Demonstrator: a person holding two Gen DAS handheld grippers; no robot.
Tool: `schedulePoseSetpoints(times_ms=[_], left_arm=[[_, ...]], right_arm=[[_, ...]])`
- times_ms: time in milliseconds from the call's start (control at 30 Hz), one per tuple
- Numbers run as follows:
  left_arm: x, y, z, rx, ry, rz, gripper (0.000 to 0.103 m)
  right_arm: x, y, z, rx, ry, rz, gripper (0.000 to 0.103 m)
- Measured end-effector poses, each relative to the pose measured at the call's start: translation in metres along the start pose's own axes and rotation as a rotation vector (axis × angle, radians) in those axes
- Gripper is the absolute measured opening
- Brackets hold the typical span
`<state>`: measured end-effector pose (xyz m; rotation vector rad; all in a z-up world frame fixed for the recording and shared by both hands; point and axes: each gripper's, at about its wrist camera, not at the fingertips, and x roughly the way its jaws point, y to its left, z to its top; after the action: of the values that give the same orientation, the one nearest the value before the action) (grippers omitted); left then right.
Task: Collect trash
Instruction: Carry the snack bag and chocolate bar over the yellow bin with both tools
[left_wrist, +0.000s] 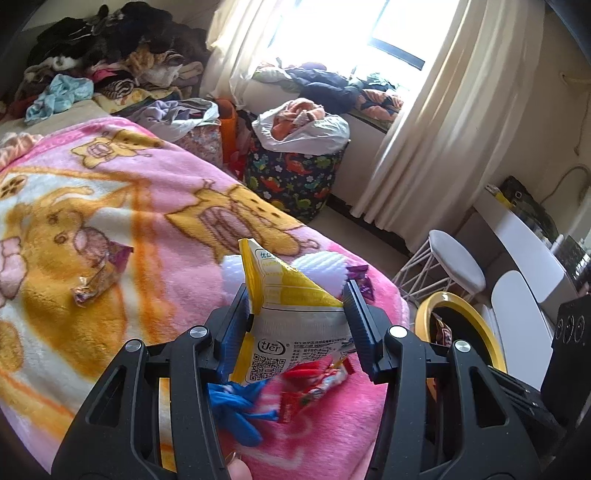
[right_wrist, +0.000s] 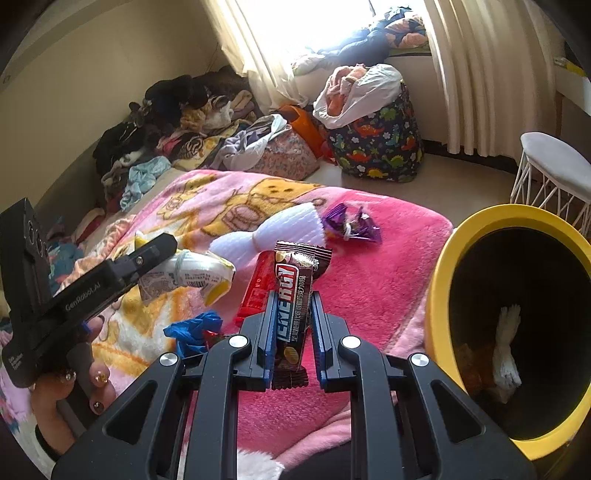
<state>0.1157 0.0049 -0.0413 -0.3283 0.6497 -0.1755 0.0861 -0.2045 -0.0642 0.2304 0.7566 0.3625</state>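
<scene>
Wrappers in both of my grippers right now; my left gripper (left_wrist: 297, 306) is pinching a crumpled yellow-and-white snack packet (left_wrist: 284, 295) between its blue pads, held up above the pink cartoon blanket (left_wrist: 110, 206); my right gripper (right_wrist: 291, 328) is clamped nearly together on a brown energy bar wrapper (right_wrist: 295, 295), standing upright between the jaws; the yellow-rimmed bin (right_wrist: 443, 295) sits just beside the bed on my right, some scraps lying at its bottom; on the blanket I see a blue glove (right_wrist: 195, 328), a red wrapper (right_wrist: 255, 295) behind the bar, a white cloth (right_wrist: 280, 229) and a purple wrapper (right_wrist: 351, 225) near the far corner; another crumpled wrapper (left_wrist: 99, 277) lies off to the left.
</scene>
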Motion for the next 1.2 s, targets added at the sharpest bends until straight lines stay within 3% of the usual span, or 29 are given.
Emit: schedulePoseSetpoints(times_ms=[533,867,1200], left_arm=[[0.005,-0.054,-0.01,0.092,0.025,-0.056,0.043],[0.009,-0.092,-0.017,0.161,0.04,-0.108,0.043],[0.019,-0.128,-0.026,0.227,0.066,-0.145,0.043]], right_arm=[[-0.028,-0.04,0.009,0.08,-0.067,-0.038,0.016],[-0.044,-0.069,0.011,0.081,-0.118,-0.163,0.016],[-0.054,-0.109,0.009,0.15,-0.143,-0.233,0.016]])
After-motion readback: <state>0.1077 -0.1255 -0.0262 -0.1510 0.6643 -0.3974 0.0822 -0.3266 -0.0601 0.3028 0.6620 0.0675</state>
